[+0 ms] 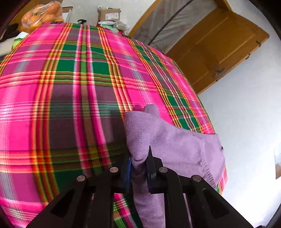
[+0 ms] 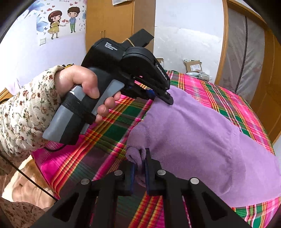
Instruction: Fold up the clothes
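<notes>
- On the plaid blanket (image 2: 112, 133) that covers the bed lies my purple garment (image 2: 202, 133), a soft fleecy piece spread toward the bed's right edge, with the right end reaching that edge in my left wrist view.
- My left gripper (image 1: 140, 163) has its two fingers pinched tight on a bunched fold of the purple garment (image 1: 175, 143); the cloth rises in a peak just ahead of the tips and a strip of it hangs down between the finger mounts.
- From the right wrist camera I see the same left gripper (image 2: 160, 95) biting the far edge of the garment, held by a hand (image 2: 79, 82) in a floral sleeve (image 2: 22, 112).
- My right gripper (image 2: 140, 163) is closed on a small rolled corner of the garment at its near edge, the fabric squeezed between the blue pads.
- Beyond the bed's far edge sit a cardboard box (image 1: 108, 14) and a bag of oranges (image 1: 42, 14); a wooden door (image 1: 219, 47) stands to the right.
</notes>
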